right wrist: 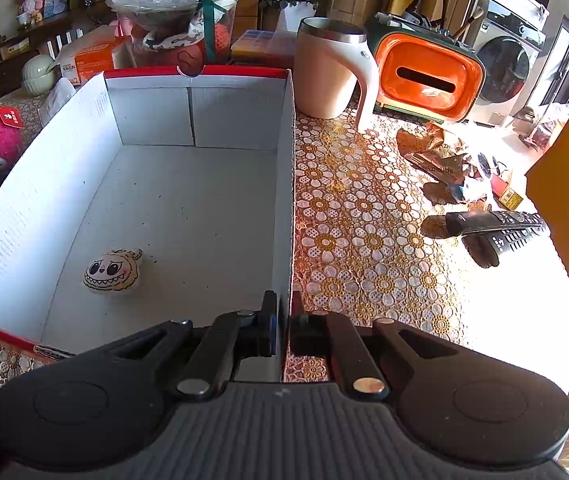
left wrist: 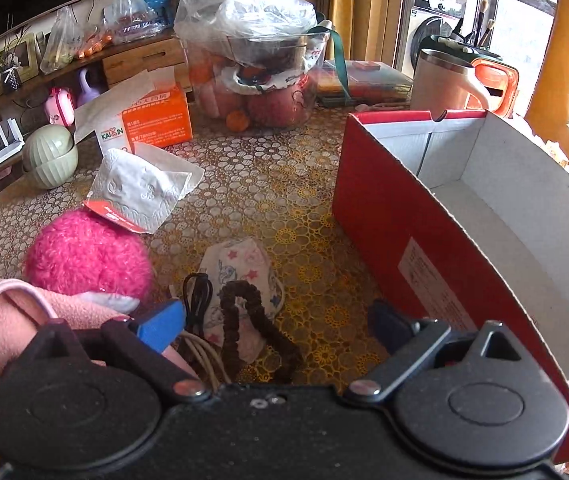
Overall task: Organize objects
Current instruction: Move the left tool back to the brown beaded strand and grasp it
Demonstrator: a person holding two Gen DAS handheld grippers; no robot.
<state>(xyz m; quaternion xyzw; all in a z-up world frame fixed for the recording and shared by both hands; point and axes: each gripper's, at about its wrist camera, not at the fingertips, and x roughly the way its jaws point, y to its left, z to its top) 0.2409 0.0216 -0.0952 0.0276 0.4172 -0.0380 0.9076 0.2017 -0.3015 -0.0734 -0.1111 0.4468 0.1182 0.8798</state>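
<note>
Left hand-held gripper (left wrist: 276,322): spread wide, nothing held, poised over brown scrunchie (left wrist: 252,320) and star-print cloth (left wrist: 244,276) on surface (left wrist: 268,184).
Scrunchie axis: running away from camera, between the fingers.
Red box (left wrist: 404,216): just right of the pile.
Right hand-held gripper (right wrist: 282,332): clamped shut on box wall (right wrist: 286,184).
Right wrist view only: toy face (right wrist: 112,272) inside box.

We see an open red box (right wrist: 204,208), white inside, holding one small cream monster-face toy (right wrist: 111,273) near its left wall.
</note>
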